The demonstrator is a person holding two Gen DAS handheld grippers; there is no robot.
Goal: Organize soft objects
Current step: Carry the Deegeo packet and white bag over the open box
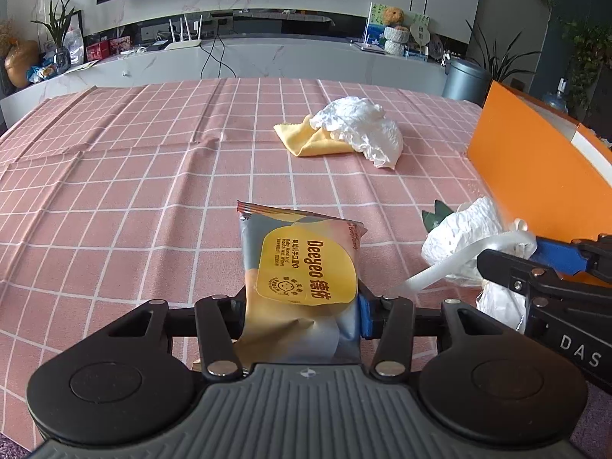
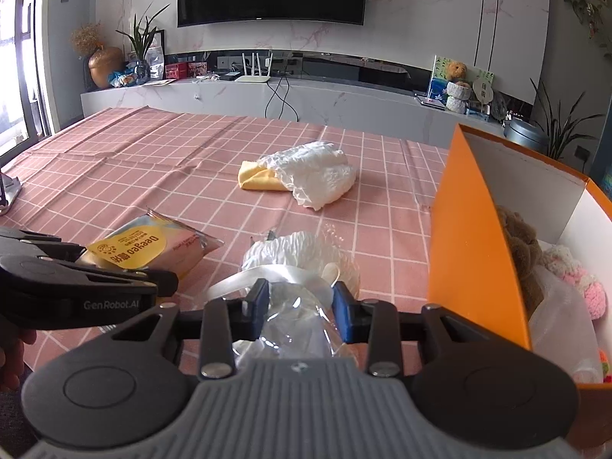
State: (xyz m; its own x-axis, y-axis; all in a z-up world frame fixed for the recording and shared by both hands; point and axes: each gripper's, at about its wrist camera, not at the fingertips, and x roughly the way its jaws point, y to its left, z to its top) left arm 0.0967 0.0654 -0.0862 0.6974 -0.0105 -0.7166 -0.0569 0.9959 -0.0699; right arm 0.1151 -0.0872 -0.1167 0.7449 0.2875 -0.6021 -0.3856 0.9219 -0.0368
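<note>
While both grippers are loaded, we judge the step in hand to be carrying the two soft items to the orange box at the right of the right wrist frame. The left gripper has its jaws closed on the wet wipes pack, which stands in the lower centre of the left wrist frame, lifted off the pink checked tablecloth as far as we can tell. The right gripper is clamped on the clear bag of white padding, low in the centre of its own frame, just beside the box's near wall.

To do this well, we would take the right load in first, since it is nearest, lifting it over the orange wall before letting go so that the loose white ribbon handle does not snag on the edge. The box already holds a brown plush toy and a pink knitted piece, so we should aim for the bare part. The left gripper should hold back to avoid crossing the other.

The pack is a flat, glossy pouch with a yellow label reading "Deeyeo"; it buckles slightly where it is pinched, so it will likely sag. The bag is crinkled, transparent and bulging. In the upper centre, well apart, a crumpled white cloth lies over a yellow cloth, not yet collected.
</note>
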